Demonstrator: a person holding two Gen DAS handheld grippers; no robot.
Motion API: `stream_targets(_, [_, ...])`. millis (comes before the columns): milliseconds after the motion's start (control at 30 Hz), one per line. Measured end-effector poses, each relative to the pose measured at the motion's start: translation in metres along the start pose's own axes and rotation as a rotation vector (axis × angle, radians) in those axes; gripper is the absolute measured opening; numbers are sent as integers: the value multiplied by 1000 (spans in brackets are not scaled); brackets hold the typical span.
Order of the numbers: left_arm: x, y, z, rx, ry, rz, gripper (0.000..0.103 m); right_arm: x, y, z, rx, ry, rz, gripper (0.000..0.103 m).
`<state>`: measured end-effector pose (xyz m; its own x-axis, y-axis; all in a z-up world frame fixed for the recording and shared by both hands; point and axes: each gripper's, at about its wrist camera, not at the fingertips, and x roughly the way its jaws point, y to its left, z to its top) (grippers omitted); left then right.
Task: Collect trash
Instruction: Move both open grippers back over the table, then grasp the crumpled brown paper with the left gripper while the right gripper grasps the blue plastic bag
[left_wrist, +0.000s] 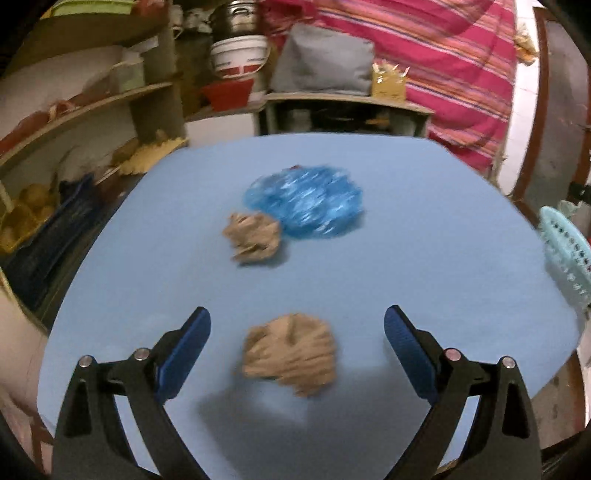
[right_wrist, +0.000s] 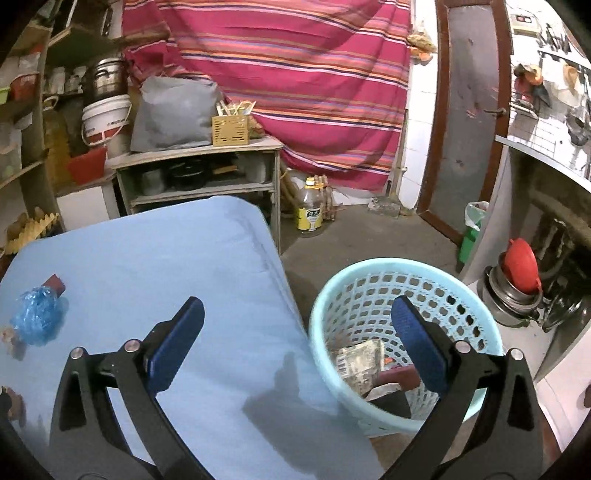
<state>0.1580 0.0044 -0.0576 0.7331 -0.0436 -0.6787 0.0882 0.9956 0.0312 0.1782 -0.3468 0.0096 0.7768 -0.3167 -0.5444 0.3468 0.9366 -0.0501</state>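
Note:
On the blue table (left_wrist: 424, 258) lie two crumpled brown paper balls and a crumpled blue plastic bag (left_wrist: 304, 201). The near paper ball (left_wrist: 291, 352) lies between the fingers of my left gripper (left_wrist: 297, 328), which is open above it. The far paper ball (left_wrist: 253, 236) touches the bag. My right gripper (right_wrist: 297, 317) is open and empty, straddling the table edge and the light blue perforated basket (right_wrist: 369, 280), which stands on the floor and holds several pieces of trash (right_wrist: 364, 363). The bag also shows in the right wrist view (right_wrist: 37, 319), with a small dark red item (right_wrist: 55, 283) behind it.
The basket's rim shows at the table's right in the left wrist view (left_wrist: 565, 247). Shelves with clutter (left_wrist: 92, 107) stand left, a low shelf unit (right_wrist: 199, 173) behind the table, a striped cloth (right_wrist: 295, 74) beyond. A bottle (right_wrist: 310, 212) and pots (right_wrist: 513, 291) stand on the floor.

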Motion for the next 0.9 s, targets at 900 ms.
stream_targets(900, [-8,41,67,-4,-128,-47,54,13,138,-7,-148,130,244,99])
